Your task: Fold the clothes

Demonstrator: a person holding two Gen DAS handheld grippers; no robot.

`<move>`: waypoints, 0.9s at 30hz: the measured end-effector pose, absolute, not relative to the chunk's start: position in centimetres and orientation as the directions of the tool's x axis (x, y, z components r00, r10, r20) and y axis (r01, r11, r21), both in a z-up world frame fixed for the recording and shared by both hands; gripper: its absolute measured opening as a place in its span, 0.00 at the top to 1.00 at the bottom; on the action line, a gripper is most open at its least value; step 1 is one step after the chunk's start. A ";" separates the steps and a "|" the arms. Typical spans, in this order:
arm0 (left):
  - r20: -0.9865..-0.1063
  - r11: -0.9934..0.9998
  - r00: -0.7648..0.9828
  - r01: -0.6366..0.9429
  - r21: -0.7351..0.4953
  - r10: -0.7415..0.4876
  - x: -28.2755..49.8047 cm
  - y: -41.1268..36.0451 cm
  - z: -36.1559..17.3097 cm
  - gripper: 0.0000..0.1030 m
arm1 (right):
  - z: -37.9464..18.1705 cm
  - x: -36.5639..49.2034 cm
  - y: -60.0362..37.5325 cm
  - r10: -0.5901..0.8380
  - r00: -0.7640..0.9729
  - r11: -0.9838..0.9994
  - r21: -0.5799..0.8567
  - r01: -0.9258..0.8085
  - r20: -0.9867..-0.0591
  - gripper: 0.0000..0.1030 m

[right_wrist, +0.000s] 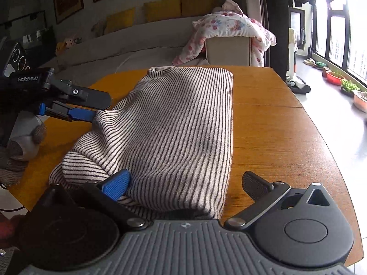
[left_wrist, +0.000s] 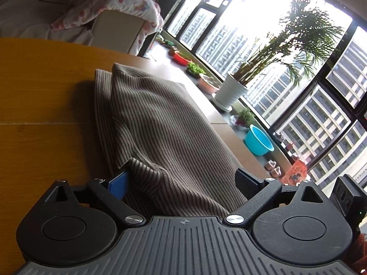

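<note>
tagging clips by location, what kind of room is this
Most likely a high-rise flat's living room: a sofa with yellow cushions, a wooden table holding a striped garment, and potted plants beside tall windows.

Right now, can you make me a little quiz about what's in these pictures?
1. True or false: the striped garment lies on a wooden table.
2. What colour is the basin by the window? A) red B) blue C) black
3. Fill in: both fingers of the right hand-held gripper are spread ____.

Key: 1 true. 2 B. 3 open; the left hand-held gripper is open too, with cloth lying between its fingers.
</note>
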State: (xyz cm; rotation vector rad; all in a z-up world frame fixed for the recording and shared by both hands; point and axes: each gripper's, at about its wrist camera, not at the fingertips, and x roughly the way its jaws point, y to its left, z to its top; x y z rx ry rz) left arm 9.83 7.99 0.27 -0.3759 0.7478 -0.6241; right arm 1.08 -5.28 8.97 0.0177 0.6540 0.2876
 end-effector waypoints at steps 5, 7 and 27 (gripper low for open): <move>-0.361 0.738 0.666 0.449 -0.504 -0.653 11.0 7.4 4.2 0.05 | 8.8 0.9 -5.4 0.274 0.756 0.960 0.126 -0.249 -0.594 0.00; -0.304 0.770 0.741 0.427 -0.473 -0.598 10.9 8.3 6.2 0.05 | 8.6 0.9 -5.5 0.279 0.755 0.959 0.141 -0.244 -0.594 0.00; -0.354 0.636 0.577 0.409 -0.654 -0.736 14.5 8.7 4.0 0.02 | 8.5 0.9 -5.3 0.270 0.758 0.963 0.154 -0.222 -0.594 0.00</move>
